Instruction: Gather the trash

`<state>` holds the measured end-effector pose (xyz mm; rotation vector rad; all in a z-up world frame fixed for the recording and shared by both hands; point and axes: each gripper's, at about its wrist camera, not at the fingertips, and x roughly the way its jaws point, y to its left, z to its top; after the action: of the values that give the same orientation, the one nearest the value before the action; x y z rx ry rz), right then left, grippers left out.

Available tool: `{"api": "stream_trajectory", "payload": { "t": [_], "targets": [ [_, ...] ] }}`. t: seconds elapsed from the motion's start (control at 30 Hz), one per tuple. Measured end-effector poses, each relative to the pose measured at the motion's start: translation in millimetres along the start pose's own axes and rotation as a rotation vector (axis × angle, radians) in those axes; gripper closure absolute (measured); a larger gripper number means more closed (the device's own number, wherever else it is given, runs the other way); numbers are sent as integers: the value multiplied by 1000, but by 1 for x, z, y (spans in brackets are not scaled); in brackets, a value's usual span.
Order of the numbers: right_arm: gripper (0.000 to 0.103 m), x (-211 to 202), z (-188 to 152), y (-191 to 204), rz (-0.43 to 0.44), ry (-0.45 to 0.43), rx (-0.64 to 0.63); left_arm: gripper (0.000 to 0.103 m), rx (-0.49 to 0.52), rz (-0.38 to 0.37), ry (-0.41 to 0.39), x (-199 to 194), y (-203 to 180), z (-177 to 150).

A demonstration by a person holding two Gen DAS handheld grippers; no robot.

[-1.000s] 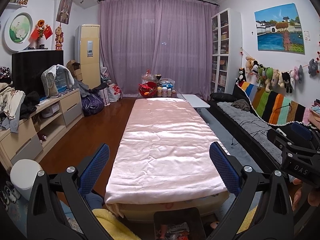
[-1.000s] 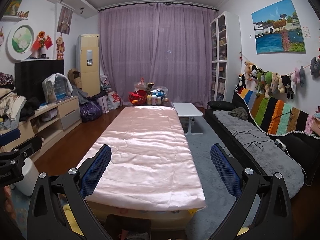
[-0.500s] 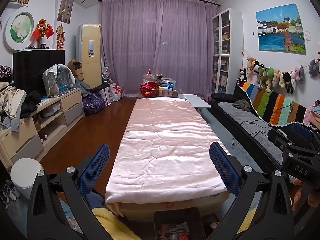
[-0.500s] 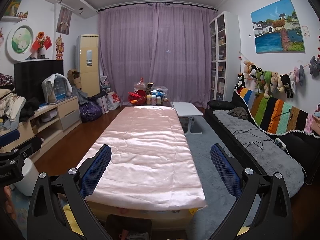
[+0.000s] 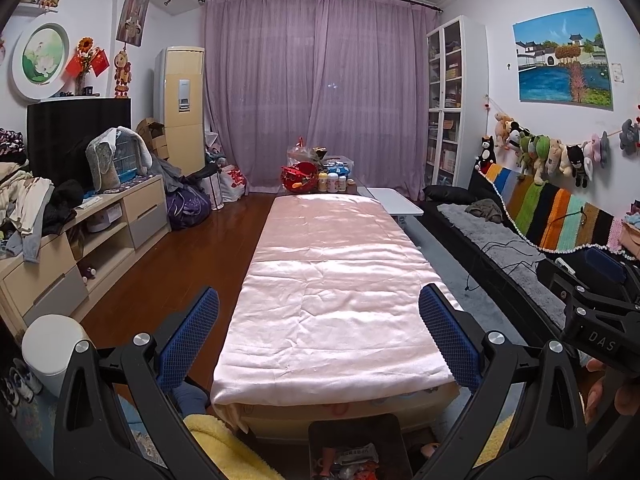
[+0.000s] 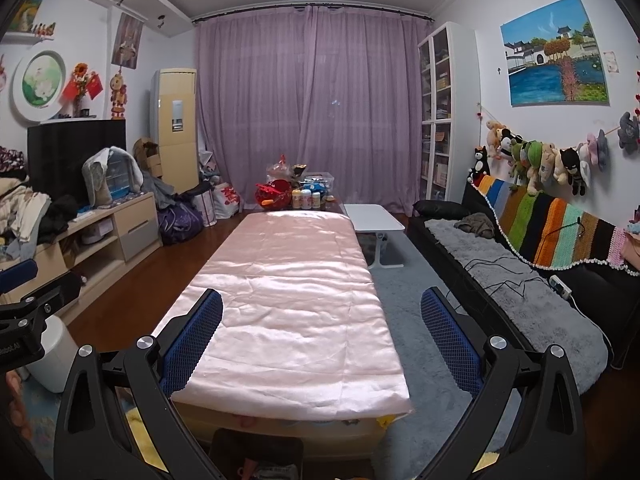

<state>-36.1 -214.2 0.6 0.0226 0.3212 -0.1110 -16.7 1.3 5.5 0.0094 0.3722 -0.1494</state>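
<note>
Both tongs gape wide with nothing between the blue pads: the left gripper [image 5: 319,322] and the right gripper [image 6: 321,322] hang over the near end of the pink-covered table [image 5: 332,280]. A dark bin [image 5: 360,446] holding crumpled trash [image 5: 354,458] sits at 6 o'clock, just below the table's near edge. A white can [image 5: 52,344] stands at 8 o'clock.

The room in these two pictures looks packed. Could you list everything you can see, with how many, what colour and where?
Pink cloth: one, covering the long table mid-room.
Bottles: several, pale, far end of the table.
Red basket: one, beside the bottles.
Curtain: purple, back wall.
White folding table: one, right of the long table.
Sofa: black, grey throw, striped blanket, right wall.
Plush toys: a row, mixed colours, above the sofa.
Painting: one, blue, right wall.
White bin: one, near left.
Trash box: dark, wrappers inside, below the table's near end.
Left gripper: black, blue pads, open.
Right gripper: same, open.
</note>
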Motion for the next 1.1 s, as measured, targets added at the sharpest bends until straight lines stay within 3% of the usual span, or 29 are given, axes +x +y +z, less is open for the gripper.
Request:
{"api": "stream_trajectory", "payload": {
  "t": [1.1],
  "targets": [
    [3,7,-7,-2,-12,20,-6,8,1,20,-3,-2,-9,0]
  ]
}}
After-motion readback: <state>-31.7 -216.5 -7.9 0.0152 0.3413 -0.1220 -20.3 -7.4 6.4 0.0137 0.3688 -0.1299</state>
